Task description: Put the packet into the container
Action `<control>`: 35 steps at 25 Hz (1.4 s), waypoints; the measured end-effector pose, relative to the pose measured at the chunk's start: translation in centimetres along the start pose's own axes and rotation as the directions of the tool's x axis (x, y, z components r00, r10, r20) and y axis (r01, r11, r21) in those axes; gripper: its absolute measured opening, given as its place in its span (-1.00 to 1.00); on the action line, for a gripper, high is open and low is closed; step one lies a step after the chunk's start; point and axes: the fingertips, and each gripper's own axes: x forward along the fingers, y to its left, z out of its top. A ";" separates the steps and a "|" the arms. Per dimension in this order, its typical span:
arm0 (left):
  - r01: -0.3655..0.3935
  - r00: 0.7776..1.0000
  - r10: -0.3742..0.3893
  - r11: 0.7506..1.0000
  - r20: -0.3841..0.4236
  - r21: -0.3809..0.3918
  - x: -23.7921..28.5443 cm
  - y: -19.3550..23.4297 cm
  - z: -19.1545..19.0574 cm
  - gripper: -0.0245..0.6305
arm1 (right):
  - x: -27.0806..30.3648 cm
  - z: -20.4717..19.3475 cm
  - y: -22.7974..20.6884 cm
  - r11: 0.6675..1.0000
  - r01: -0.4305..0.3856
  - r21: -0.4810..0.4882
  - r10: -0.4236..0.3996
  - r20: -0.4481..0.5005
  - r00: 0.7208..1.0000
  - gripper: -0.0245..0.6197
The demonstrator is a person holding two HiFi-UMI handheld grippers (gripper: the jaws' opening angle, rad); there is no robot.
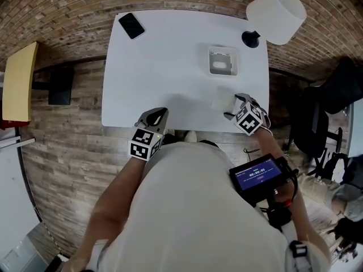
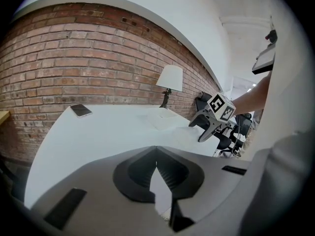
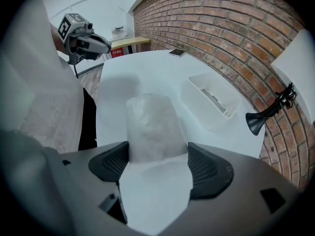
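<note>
Right claw [image 3: 157, 156] gaped over white tabletop [image 3: 142, 75] by brick wall [image 3: 221, 23]; packet [image 3: 150, 122] between my jaws pointed lengthwise away from me.

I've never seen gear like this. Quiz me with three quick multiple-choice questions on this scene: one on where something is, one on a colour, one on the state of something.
1. Where on the table does the phone lie?
A. By the far left corner
B. In the middle
C. At the near right edge

2. What colour is the lamp shade?
A. Black
B. White
C. Yellow

3. How do the fingers of the left gripper stand?
A. Wide apart
B. Closed on a cup
C. Together, with nothing between them

Answers:
1. A, since the head view shows the phone up by the table's far left corner.
2. B, since the shade is plain white against the brick wall.
3. C, since the left gripper view shows the two pads meeting with nothing between them.
</note>
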 end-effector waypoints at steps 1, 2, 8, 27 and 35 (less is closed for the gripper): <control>0.003 1.000 -0.003 1.000 -0.001 0.002 0.1 0.0 0.0 -0.89 | -0.1 0.0 0.0 1.000 0.002 -0.002 -0.002 0.000 1.000 0.25; 0.006 1.000 -0.006 1.000 -0.002 0.004 0.1 0.0 0.1 -0.89 | -0.1 0.0 0.1 1.000 0.005 -0.004 -0.005 0.001 1.000 0.21; 0.024 1.000 -0.024 1.000 -0.005 0.010 0.4 0.1 0.1 -0.89 | -0.5 0.0 0.3 0.999 0.027 -0.017 -0.027 0.002 1.000 0.04; 0.032 0.999 -0.033 0.999 0.030 0.039 1.7 1.3 1.9 -0.89 | -8.2 6.3 -6.3 0.990 0.144 -0.002 -0.142 0.165 0.976 0.02; -0.003 1.000 0.002 1.000 0.031 0.024 1.4 2.6 1.8 -0.89 | -6.5 9.4 -12.2 0.986 0.151 -0.070 -0.140 0.143 0.980 0.02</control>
